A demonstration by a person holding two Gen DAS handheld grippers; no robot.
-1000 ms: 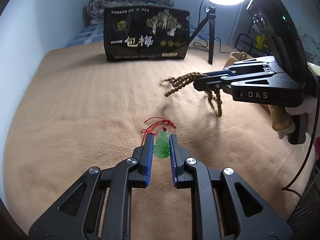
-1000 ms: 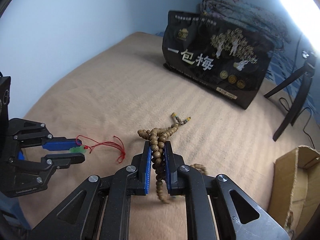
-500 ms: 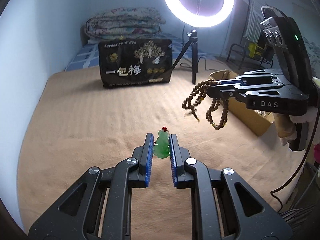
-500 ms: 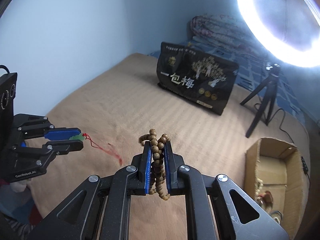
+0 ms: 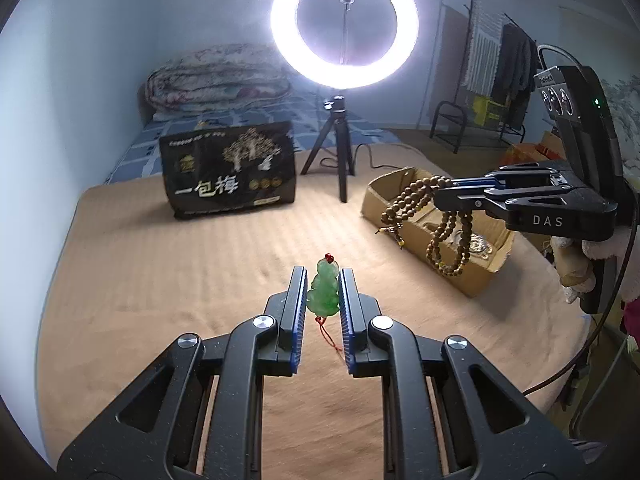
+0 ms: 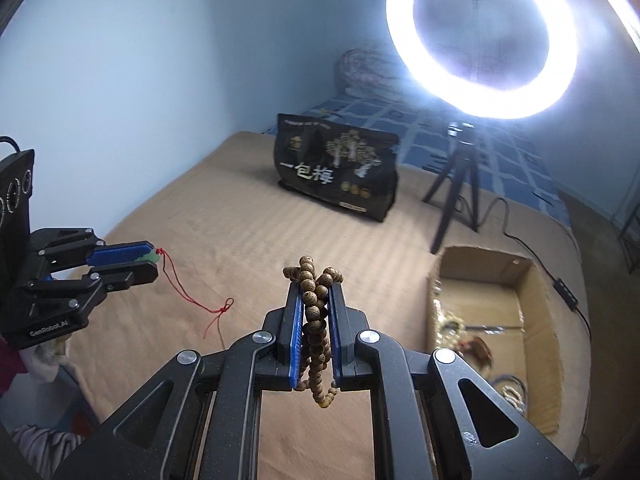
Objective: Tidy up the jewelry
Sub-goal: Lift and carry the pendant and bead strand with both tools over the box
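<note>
My left gripper (image 5: 323,280) is shut on a green jade pendant (image 5: 325,291), held above the tan blanket; its red cord (image 6: 188,294) hangs down from the gripper (image 6: 150,260) in the right wrist view. My right gripper (image 6: 314,292) is shut on a brown wooden bead strand (image 6: 314,320) and holds it in the air. In the left wrist view the right gripper (image 5: 442,196) and its beads (image 5: 424,212) hang over the near edge of an open cardboard box (image 5: 476,280). The box (image 6: 538,308) holds other jewelry.
A black snack bag (image 5: 230,176) stands at the back of the blanket. A lit ring light on a tripod (image 5: 344,148) stands beside it, its cable (image 6: 532,248) running past the box. A folded quilt (image 5: 216,78) lies behind.
Both grippers have risen from the blanket with their loads. The right gripper has carried the beads rightward to the cardboard box. The pendant's cord now hangs free.
</note>
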